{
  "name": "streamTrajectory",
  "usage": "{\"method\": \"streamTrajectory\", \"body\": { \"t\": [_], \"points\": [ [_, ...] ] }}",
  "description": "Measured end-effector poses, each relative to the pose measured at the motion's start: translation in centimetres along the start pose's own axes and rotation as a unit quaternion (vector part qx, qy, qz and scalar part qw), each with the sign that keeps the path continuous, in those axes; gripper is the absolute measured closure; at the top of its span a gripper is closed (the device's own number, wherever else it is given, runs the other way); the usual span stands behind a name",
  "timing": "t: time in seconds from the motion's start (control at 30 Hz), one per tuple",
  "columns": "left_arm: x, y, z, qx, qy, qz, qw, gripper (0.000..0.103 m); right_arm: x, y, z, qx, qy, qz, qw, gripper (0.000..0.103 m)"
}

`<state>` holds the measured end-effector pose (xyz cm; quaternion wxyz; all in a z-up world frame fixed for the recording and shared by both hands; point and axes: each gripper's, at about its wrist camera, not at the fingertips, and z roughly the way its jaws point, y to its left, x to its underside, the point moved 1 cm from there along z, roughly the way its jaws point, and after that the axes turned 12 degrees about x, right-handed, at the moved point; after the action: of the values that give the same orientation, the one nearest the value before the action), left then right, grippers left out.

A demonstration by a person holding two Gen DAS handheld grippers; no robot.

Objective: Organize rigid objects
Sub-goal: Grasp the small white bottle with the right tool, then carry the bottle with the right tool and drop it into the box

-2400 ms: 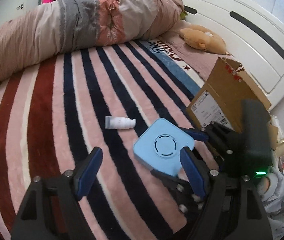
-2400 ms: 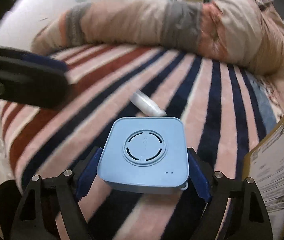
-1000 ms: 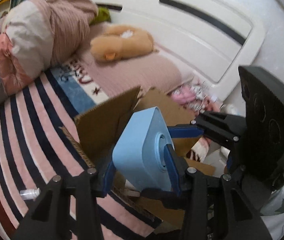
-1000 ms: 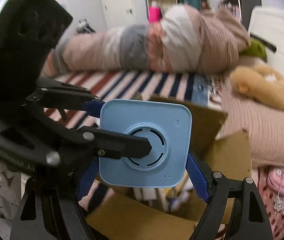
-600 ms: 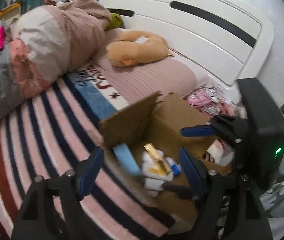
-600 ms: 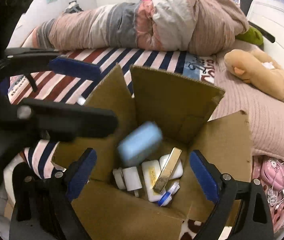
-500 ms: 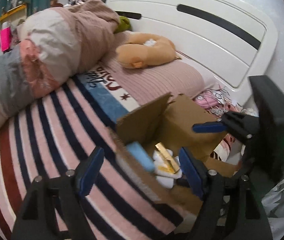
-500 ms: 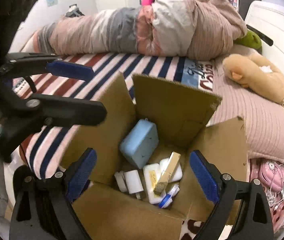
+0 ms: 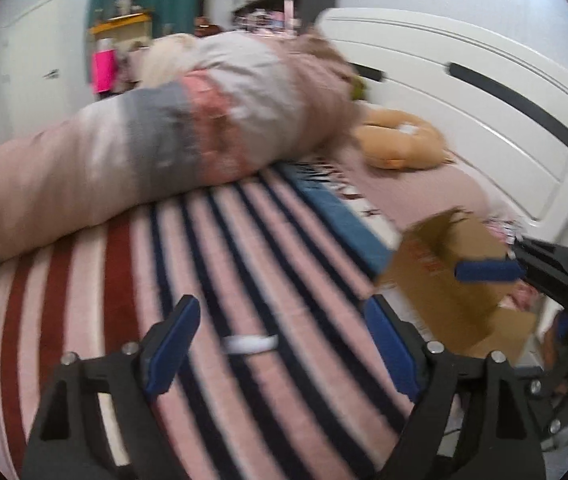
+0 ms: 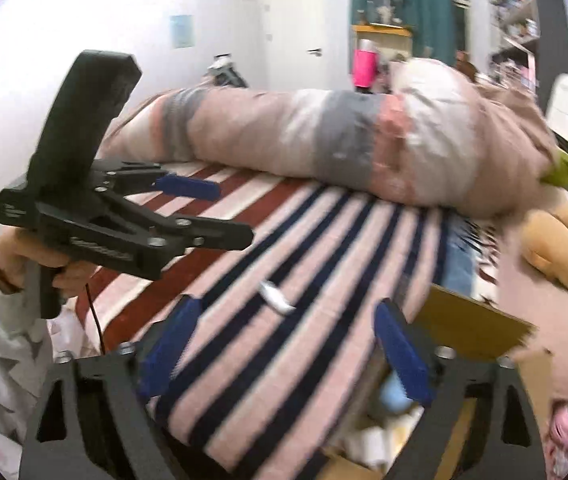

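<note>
The blue device is released and now lies in the cardboard box [image 10: 472, 324], lower right. Both the left gripper [image 9: 280, 344] and right gripper [image 10: 284, 344] are spread, empty. Remaining item: small white bottle [image 9: 249, 344], centre frame on the striped blanket [image 9: 84, 300].

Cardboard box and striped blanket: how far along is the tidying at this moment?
Done: the blue square device lies in the cardboard box with other small items. In hand: nothing; the left gripper and the right gripper are both open and empty. Left: one small white bottle lies on the striped blanket, ahead of the left gripper.
</note>
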<state>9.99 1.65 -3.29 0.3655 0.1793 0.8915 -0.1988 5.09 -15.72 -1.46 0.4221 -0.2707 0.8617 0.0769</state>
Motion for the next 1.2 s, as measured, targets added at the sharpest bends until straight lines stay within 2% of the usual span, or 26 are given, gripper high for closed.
{"method": "streamTrajectory", "body": {
  "t": [0.1, 0.17, 0.23, 0.37, 0.53, 0.57, 0.63, 0.67, 0.7, 0.83, 0.9, 1.07, 1.1, 1.2],
  "points": [
    [2.6, 3.5, 0.0, -0.015, -0.002, -0.028, 0.9995, 0.020, 0.3, 2.8, 3.9, -0.039, 0.033, 0.010, 0.999, 0.032],
    [4.7, 5.4, 0.7, -0.020, 0.002, -0.046, 0.9987, 0.020, 1.4, 3.7, 6.8, -0.042, 0.054, 0.023, 0.997, 0.033],
    [6.5, 6.7, 1.5, -0.009, 0.004, -0.058, 0.9983, 0.020, 2.9, 4.1, 10.3, -0.041, 0.073, 0.035, 0.996, 0.033],
    [8.7, 8.0, 3.2, 0.017, 0.004, -0.068, 0.9975, 0.020, 4.8, 3.6, 17.0, 0.017, 0.078, 0.034, 0.996, 0.039],
    [9.8, 9.0, 4.9, 0.036, 0.006, -0.078, 0.9963, 0.020, 4.6, 3.0, 22.6, 0.037, 0.069, -0.004, 0.997, 0.039],
    [9.9, 9.3, 5.2, 0.041, 0.007, -0.082, 0.9957, 0.020, 4.4, 3.1, 23.3, 0.043, 0.068, -0.014, 0.997, 0.042],
    [9.9, 9.4, 5.5, 0.043, 0.008, -0.085, 0.9954, 0.020, 4.1, 3.1, 24.8, 0.044, 0.074, -0.025, 0.996, 0.066],
    [9.7, 9.3, 5.6, 0.043, 0.009, -0.084, 0.9955, 0.020, 4.3, 3.0, 25.3, 0.032, 0.085, -0.022, 0.996, 0.082],
    [9.7, 9.2, 5.5, 0.044, 0.009, -0.082, 0.9956, 0.020, 4.3, 2.9, 25.3, 0.029, 0.091, -0.020, 0.995, 0.083],
    [9.4, 8.7, 5.0, 0.052, 0.004, -0.082, 0.9953, 0.020, 4.3, 2.7, 21.9, 0.030, 0.076, -0.006, 0.997, 0.083],
    [9.5, 8.0, 4.4, 0.052, 0.000, -0.084, 0.9952, 0.020, 4.1, 3.4, 18.4, 0.036, 0.064, -0.002, 0.997, 0.083],
    [9.5, 5.2, 3.4, 0.054, -0.008, -0.075, 0.9957, 0.020, 3.1, 3.9, 5.9, 0.034, -0.001, 0.010, 0.999, 0.083],
    [9.3, 4.6, 3.3, 0.054, -0.010, -0.073, 0.9958, 0.020, 2.8, 3.5, 2.4, 0.042, -0.027, 0.008, 0.999, 0.083],
    [8.5, 2.0, 2.9, 0.057, -0.020, -0.067, 0.9959, 0.020, 2.6, 1.0, -3.2, 0.072, -0.057, 0.023, 0.996, 0.083]
  ]
}}
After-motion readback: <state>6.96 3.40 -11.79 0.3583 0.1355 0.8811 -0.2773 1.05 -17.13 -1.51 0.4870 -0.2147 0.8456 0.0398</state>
